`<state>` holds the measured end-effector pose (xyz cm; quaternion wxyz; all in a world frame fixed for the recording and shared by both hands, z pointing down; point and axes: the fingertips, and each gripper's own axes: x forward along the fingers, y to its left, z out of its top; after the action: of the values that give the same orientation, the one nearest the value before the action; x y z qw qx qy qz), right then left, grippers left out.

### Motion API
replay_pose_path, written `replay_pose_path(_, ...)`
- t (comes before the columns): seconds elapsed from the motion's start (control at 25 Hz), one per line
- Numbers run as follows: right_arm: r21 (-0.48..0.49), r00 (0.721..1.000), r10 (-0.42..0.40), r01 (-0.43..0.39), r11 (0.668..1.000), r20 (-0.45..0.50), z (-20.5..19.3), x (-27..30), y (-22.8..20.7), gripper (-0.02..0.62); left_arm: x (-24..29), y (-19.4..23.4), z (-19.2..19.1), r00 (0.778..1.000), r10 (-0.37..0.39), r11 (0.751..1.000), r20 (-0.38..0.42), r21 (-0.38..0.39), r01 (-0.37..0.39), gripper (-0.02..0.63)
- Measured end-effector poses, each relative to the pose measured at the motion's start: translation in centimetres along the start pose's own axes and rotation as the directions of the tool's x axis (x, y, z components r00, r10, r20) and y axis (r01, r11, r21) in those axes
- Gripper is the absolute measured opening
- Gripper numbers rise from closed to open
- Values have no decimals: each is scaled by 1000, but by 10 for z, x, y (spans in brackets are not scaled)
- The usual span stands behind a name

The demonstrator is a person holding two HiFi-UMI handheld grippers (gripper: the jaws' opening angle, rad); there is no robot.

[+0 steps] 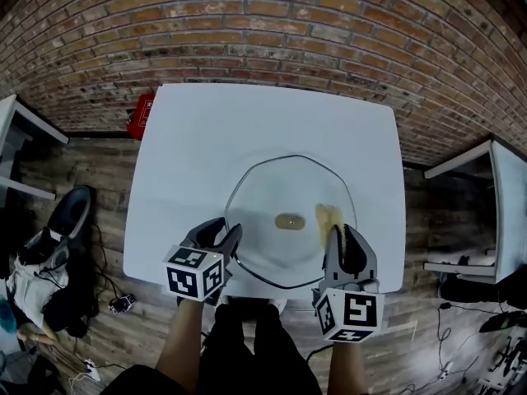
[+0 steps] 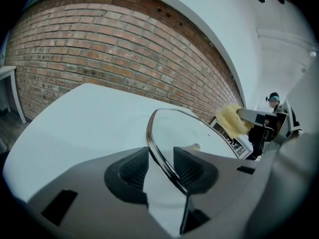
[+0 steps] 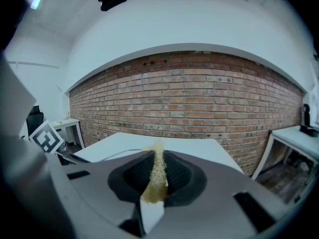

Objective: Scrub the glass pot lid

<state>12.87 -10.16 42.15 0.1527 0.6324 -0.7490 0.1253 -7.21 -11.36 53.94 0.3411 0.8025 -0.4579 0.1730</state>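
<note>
**Near**
- L gripper [image 1: 224, 235] sits at the near-left rim of the glass pot lid [image 1: 272, 186].
- Its own view shows the rim running btwn the two pads w/ a sliver of gap on one side. Jaws are apart and straddle the rim, not clamped as far as I can see.
- R gripper [image 1: 341, 239] is at the lid's near-right, jaws pinched tight on a yellow scrub pad [image 1: 328, 218].
- The pad pokes out past the tips, over the glass. Contact w/ the glass can't be confirmed.

**Mid**
- The lid looks flat on the white table [image 1: 247, 122], knob [image 1: 289, 220] at centre.
- Its near rim is close to the table's front edge.

**Far**
- Bare tabletop, then brick wall [image 1: 263, 23].

**Risks (my read)**
- If scrubbing starts before L bites down, the lid prob. slides or spins on the smooth top. W/ the front edge this close it could go over and break.
- A thin, slick glass rim gives poor purchase, so even a closed grip may slip.
- Hard pressure near the right rim, away from the hold, could tip the lid.
- The pad is held by a narrow strip, so sideways drag may fold it or pull it out.
</note>
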Motion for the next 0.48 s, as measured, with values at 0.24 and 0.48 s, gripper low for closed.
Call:
replay_pose_path(0.24, 21, 1000, 29, -28, 999, -7, 3, 12, 11, 55, -1, -1, 0, 1000, 0, 1000, 1, -2, 0, 158)
replay_pose_path(0.48, 32, 989, 148, -147, 989, -10, 11, 48, 63, 55, 0, -3, 0, 1000, 1, 1000, 6, -9, -1, 160)
